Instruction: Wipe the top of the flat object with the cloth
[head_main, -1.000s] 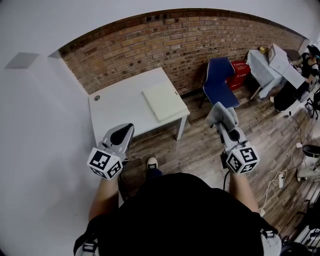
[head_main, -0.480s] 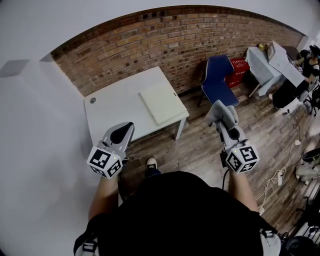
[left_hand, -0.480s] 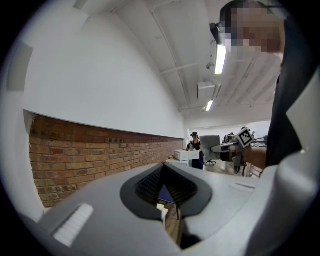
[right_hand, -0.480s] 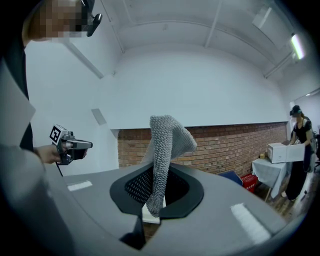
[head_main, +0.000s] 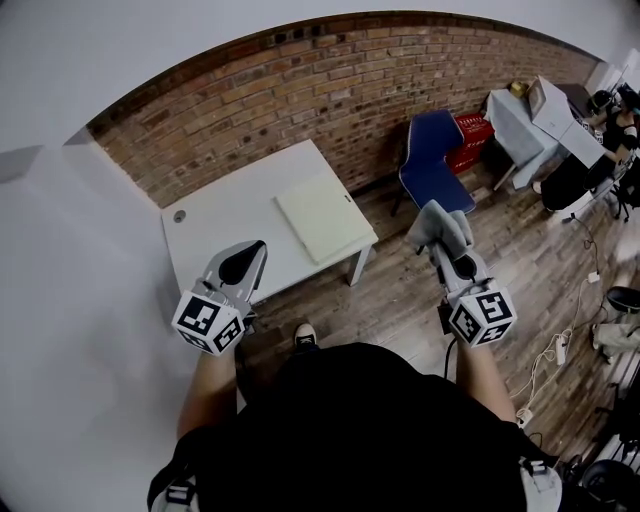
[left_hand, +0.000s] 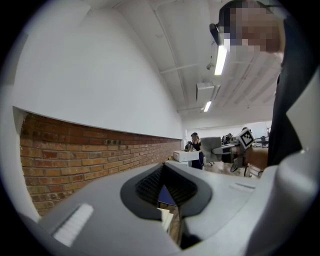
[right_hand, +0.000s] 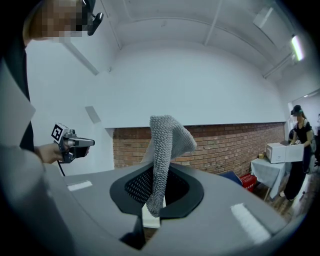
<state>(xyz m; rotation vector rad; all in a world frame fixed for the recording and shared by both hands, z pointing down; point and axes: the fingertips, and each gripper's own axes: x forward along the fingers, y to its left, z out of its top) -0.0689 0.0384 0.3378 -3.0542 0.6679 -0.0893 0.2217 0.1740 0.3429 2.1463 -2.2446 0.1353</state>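
Fingers (right_hand: 134, 186) of the right gripper (head_main: 440, 228) are clenched on a grey knitted cloth (right_hand: 162, 145). The pinch takes its lower end; the rest stands up above the fingers and folds over at the top. Judgement: it is held by one end so that a loose length is free to lie flat on a surface.

Fingers (left_hand: 150, 185) of the left gripper (head_main: 244, 264) are closed together with nothing between them; only a thin slit of the room shows past them. Judgement: this gripper has no part in the wipe at present and is carried idle.

The flat object (head_main: 322, 214), pale cream, lies on the white table (head_main: 215, 225). It is ahead of both pairs of fingers and well apart from them, forward and right of the left pair, forward and left of the right pair. It sits toward the table corner nearest the right fingers, and its top is bare. Cloth and flat object are not in contact. The right fingers are over the wooden floor (head_main: 400, 290), not over the table. A blue chair (head_main: 430, 160) stands beyond them.

Step in hand, as judged: approach; no wiping has begun. The next move calls for carrying the right fingers forward and left over the flat object, then lowering them until the loose cloth lies on its top. Risk: gripped at a narrow end, the cloth may bunch instead of spreading.
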